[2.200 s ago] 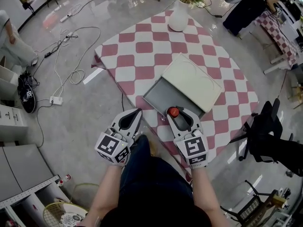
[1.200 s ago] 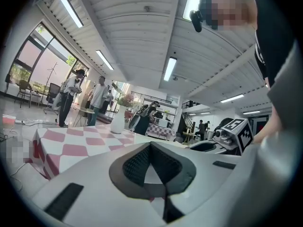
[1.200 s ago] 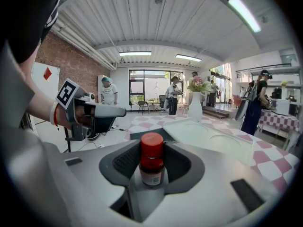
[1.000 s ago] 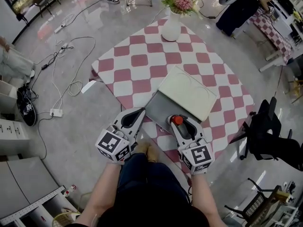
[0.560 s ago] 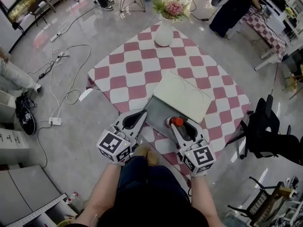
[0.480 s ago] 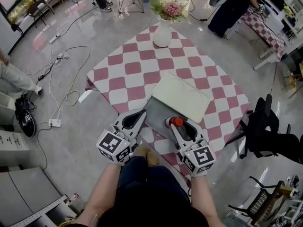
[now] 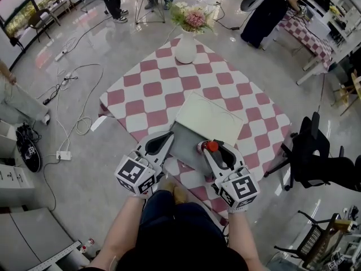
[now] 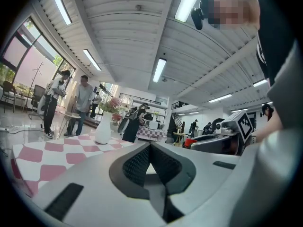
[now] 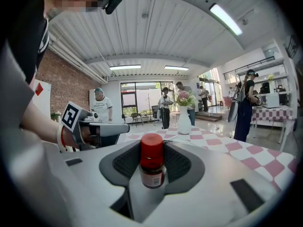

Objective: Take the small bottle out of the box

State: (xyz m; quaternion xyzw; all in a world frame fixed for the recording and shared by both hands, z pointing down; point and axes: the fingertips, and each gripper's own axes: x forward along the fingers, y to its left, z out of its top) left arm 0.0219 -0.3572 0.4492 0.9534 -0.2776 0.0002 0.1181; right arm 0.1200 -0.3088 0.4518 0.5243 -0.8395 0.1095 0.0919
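The small bottle (image 7: 211, 146) (image 9: 152, 162) has a red cap and a dark glass body. My right gripper (image 7: 210, 145) (image 9: 152, 150) is shut on it and holds it upright above the near edge of the box. The box (image 7: 186, 143) is a grey tray with its cream lid (image 7: 208, 119) slid back over the far part; it lies on the pink-and-white checked table (image 7: 158, 89). To the left of the box's near corner hangs my left gripper (image 7: 168, 134) (image 8: 150, 146), shut and with nothing in it.
A white vase with flowers (image 7: 186, 47) (image 9: 183, 119) stands at the table's far corner. A black chair (image 7: 316, 157) is at the right, cables (image 7: 73, 95) lie on the floor at the left. People stand beyond the table. My legs are right below the grippers.
Both grippers have risen a little, the right one still with the bottle in it. The table looks smaller and farther off, and more of the far room shows.
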